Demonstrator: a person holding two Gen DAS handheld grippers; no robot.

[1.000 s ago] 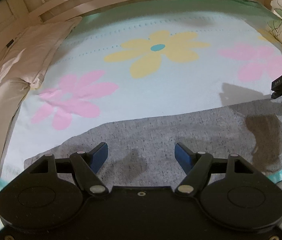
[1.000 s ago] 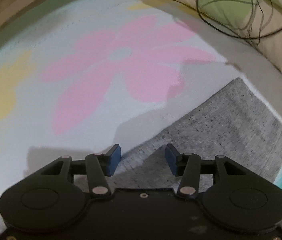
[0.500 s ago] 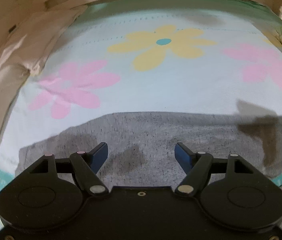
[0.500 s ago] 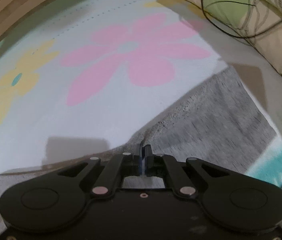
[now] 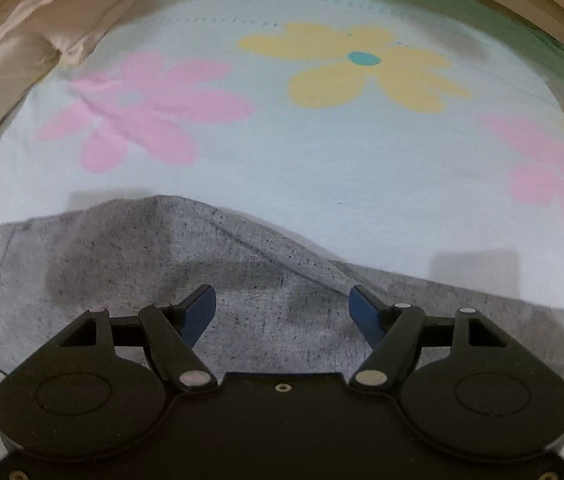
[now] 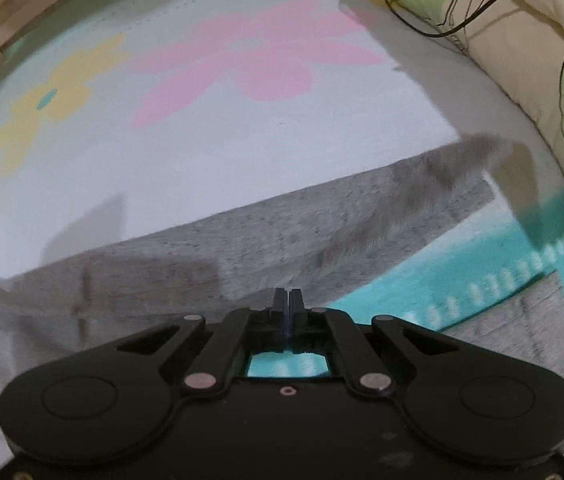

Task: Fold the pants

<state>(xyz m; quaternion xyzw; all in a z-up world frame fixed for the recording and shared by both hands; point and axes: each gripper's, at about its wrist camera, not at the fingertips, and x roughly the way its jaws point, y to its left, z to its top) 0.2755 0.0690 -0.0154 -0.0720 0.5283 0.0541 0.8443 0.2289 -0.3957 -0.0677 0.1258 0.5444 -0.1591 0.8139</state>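
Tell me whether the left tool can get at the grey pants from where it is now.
Probably yes. The left tool hangs open right over the grey pants, with nothing between its fingers and the cloth. The right tool is shut on another part, out of the way.

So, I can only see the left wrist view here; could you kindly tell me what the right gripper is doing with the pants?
Observer: The right gripper is shut, pinching an edge of the grey pants.
Operator: Thank you. Is the fabric lifted there?
Observer: Yes, a blurred grey strip stretches away from its fingertips, raised above the layer lying flat.
Operator: And what lies beyond that end of the pants?
Observer: A cream pillow with green shapes, and a thin black cable draped over it.
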